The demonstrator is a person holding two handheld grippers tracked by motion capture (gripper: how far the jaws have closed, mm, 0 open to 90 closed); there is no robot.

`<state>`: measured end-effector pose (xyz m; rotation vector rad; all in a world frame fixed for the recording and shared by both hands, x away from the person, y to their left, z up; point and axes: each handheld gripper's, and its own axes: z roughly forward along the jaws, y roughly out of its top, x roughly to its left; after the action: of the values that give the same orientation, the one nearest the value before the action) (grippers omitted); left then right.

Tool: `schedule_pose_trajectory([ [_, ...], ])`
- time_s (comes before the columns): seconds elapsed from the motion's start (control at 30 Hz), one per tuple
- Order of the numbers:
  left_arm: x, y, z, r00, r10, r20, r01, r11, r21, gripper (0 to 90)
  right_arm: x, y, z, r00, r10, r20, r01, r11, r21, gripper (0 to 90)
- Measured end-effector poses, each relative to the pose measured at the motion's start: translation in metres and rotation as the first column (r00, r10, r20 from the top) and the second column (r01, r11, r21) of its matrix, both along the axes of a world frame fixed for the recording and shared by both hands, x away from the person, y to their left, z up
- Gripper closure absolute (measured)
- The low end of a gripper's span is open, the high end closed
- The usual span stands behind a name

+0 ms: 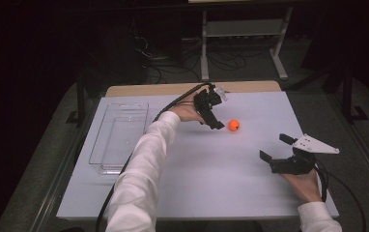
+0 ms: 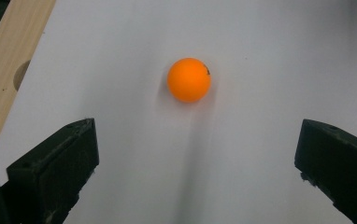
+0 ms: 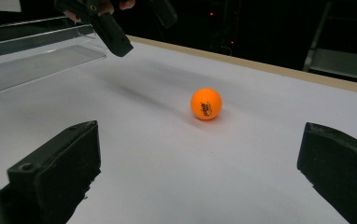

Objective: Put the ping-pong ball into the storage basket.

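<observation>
High view: white-covered bench (image 1: 197, 183), dark room behind, clear tray (image 1: 120, 135) at left. Orange ball (image 1: 234, 125) lies on the bench just ahead of left gripper (image 1: 216, 121), jaws wide, empty. Right gripper (image 1: 275, 147) also wide open, empty. Ball print unreadable.

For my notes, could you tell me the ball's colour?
Orange, with small dark print; the ball shows best in the right gripper view.

High view: above, looking forward-down on desk (image 1: 182, 183); left gripper view steep, near; right gripper view low, farther; all share ball (image 1: 234, 125).
</observation>
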<state>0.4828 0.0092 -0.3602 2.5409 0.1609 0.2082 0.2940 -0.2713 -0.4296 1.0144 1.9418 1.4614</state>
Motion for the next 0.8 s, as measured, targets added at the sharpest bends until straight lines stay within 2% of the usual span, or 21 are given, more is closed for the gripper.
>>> schedule_pose_trajectory([
  [0.33, 0.005, -0.006, -0.009, 0.9999, 0.002, -0.013, -0.002, 0.9998, 0.021, 0.0, 0.000, 0.000, 0.000, 1.0000, -0.001, -0.004, 0.001, 1.000, 0.004, 0.0],
  [0.5, 0.011, -0.007, -0.011, 0.9998, 0.015, -0.016, -0.015, 0.9996, 0.026, 0.0, 0.000, 0.000, 0.000, 1.0000, 0.000, -0.005, 0.000, 1.000, 0.004, 0.0],
  [0.8, 0.016, -0.015, -0.011, 0.9999, 0.008, -0.015, -0.007, 0.9991, 0.041, 0.0, -0.001, -0.001, 0.000, 1.0000, -0.004, -0.006, 0.004, 1.000, 0.005, 0.0],
])
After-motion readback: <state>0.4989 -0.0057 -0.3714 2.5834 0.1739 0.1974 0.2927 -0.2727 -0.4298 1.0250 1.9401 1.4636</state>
